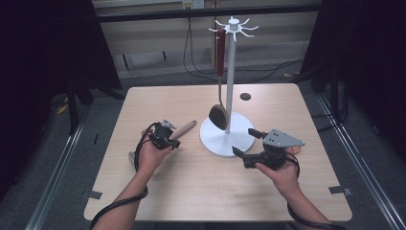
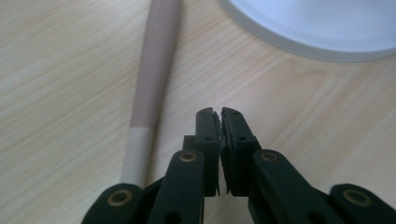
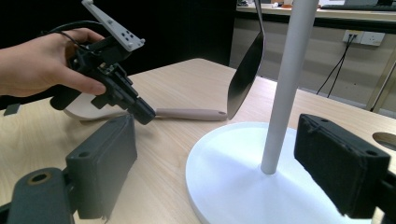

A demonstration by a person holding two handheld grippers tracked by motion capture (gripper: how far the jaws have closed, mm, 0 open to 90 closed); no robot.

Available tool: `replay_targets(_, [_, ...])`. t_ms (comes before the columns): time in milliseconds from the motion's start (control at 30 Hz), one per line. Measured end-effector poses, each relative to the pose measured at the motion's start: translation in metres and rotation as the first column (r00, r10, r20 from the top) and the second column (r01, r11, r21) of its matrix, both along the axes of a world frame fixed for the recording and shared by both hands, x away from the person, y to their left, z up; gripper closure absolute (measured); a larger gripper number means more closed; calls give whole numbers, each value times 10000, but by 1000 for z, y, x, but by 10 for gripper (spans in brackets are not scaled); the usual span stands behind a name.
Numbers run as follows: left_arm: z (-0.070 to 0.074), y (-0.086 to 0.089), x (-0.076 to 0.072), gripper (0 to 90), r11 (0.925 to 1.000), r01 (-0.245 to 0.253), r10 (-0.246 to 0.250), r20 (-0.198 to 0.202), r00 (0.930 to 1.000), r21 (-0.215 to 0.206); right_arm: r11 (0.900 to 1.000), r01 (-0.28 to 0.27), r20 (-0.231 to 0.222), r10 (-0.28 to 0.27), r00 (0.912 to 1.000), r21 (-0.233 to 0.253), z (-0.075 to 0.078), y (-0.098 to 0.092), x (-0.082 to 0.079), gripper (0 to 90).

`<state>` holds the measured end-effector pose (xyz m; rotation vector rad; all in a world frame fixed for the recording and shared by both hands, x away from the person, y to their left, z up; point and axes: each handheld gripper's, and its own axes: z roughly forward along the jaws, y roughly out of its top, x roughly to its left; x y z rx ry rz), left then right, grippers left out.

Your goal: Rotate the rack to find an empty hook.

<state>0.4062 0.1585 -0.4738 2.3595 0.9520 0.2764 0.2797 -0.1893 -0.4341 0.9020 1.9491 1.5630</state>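
The left gripper (image 1: 176,143) has its jaws pressed together with nothing between them. In the left gripper view (image 2: 220,114) the two black pads meet right at the tips, hovering just over the bare wood of the table (image 1: 191,103). Right next to it, on its left side in that view, lies a spoon handle (image 2: 150,79), pale pinkish-brown with a lighter section lower down. The jaws are just beside it, not on it. From above, the same handle (image 1: 186,128) pokes out toward the far right from under the left hand (image 1: 152,155), and the spoon's other end is mostly hidden by the hand.

The right gripper (image 1: 245,141) is the opposite story: jaws spread wide, holding nothing. In the right gripper view (image 3: 229,172) they sit either side of the white stand's round base (image 3: 233,163), with the pole (image 3: 285,84) rising between them. The right hand (image 1: 282,170) holds it at the near right edge of the base (image 1: 215,139).

Out from there, a dark spatula (image 1: 219,115) with a reddish-brown handle hangs from a hook at the top of the stand (image 1: 231,72), blade just above the base. A small dark round hole (image 1: 245,96) sits in the table on the far side.
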Motion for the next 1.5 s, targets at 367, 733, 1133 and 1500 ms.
replay_targets(367, [-14,4,14,900,9950,-994,992,-261,9947,-58,10000,41,22,-41,10000,33,0,-2,1,123])
replay_targets(733, [-11,4,21,900,9889,-1436,1443,-168,9894,384,10000,-25,43,25,10000,38,0,-2,1,126])
replay_targets(1133, [-9,5,24,874,9814,-1834,1822,-258,9829,-565,9999,85,31,-85,10000,78,0,-2,1,124])
replay_targets(1500, [11,12,30,619,9891,-1349,1358,110,9907,-581,9999,-61,-69,62,10000,115,-1,-1,1,124])
